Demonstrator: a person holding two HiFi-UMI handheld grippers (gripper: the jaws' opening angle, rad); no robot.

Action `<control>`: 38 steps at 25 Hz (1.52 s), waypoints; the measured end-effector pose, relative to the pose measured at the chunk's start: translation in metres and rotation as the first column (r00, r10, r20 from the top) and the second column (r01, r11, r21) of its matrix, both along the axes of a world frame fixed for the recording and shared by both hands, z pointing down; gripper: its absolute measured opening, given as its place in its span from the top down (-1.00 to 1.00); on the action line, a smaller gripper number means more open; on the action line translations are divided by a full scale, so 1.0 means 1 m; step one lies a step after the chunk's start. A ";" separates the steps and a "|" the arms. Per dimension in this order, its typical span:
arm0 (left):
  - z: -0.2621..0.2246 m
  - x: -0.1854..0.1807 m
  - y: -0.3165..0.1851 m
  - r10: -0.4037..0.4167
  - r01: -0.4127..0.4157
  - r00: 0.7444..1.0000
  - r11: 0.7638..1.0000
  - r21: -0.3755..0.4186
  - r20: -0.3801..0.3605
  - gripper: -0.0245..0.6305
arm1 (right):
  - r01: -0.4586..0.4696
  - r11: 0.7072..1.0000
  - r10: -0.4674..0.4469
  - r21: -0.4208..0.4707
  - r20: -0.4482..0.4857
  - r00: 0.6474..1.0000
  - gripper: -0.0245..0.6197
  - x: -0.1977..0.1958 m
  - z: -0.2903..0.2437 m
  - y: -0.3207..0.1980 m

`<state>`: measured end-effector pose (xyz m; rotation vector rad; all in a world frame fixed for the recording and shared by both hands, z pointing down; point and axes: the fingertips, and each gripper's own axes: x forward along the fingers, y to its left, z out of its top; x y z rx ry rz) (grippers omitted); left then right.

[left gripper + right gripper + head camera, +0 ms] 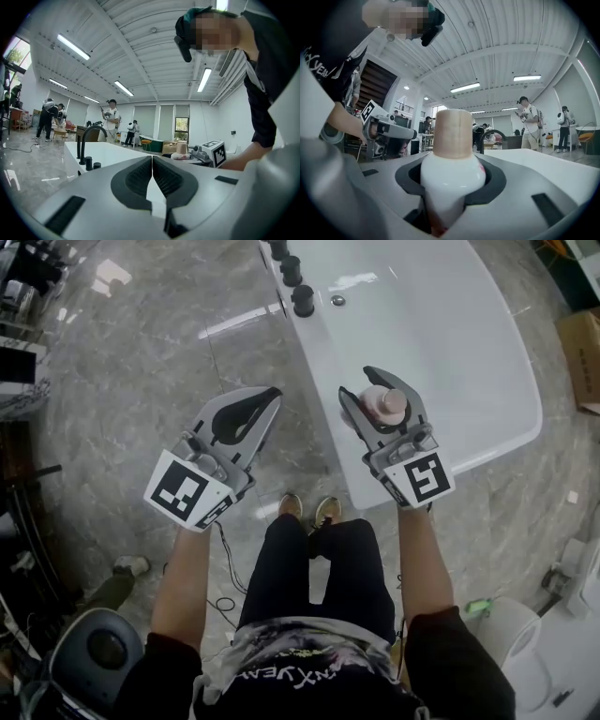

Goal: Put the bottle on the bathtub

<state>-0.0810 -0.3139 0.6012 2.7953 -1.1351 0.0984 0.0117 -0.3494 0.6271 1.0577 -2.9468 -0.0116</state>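
While the person stands at the tub's foot, the left gripper (266,396) hangs over the grey marble floor (141,362), jaws pressed together with nothing between them. Beside it, the right gripper (367,390) is clamped round a white bottle (386,401) with a tan cap, above the near end of the white bathtub (459,343). Farther off, black faucet fittings (292,277) line the tub's rim.

white bottle (452,176) with tan cap (451,133), white bathtub (450,343), black faucet (302,299).
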 end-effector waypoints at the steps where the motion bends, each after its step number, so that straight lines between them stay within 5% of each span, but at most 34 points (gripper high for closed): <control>1: 0.004 0.002 0.000 -0.001 0.001 1.000 1.000 -0.002 0.001 0.86 | -0.001 1.000 0.001 0.000 -0.001 1.000 0.35 0.001 0.006 -0.001; 31: 0.042 0.004 -0.007 -0.007 0.007 1.000 0.999 -0.040 -0.007 0.86 | -0.016 0.999 0.016 0.030 0.001 1.000 0.31 -0.011 0.054 -0.011; 38: 0.037 0.003 -0.003 -0.008 0.008 1.000 0.999 -0.040 -0.005 0.86 | -0.004 1.000 0.004 -0.011 -0.008 1.000 -0.09 -0.011 0.061 -0.005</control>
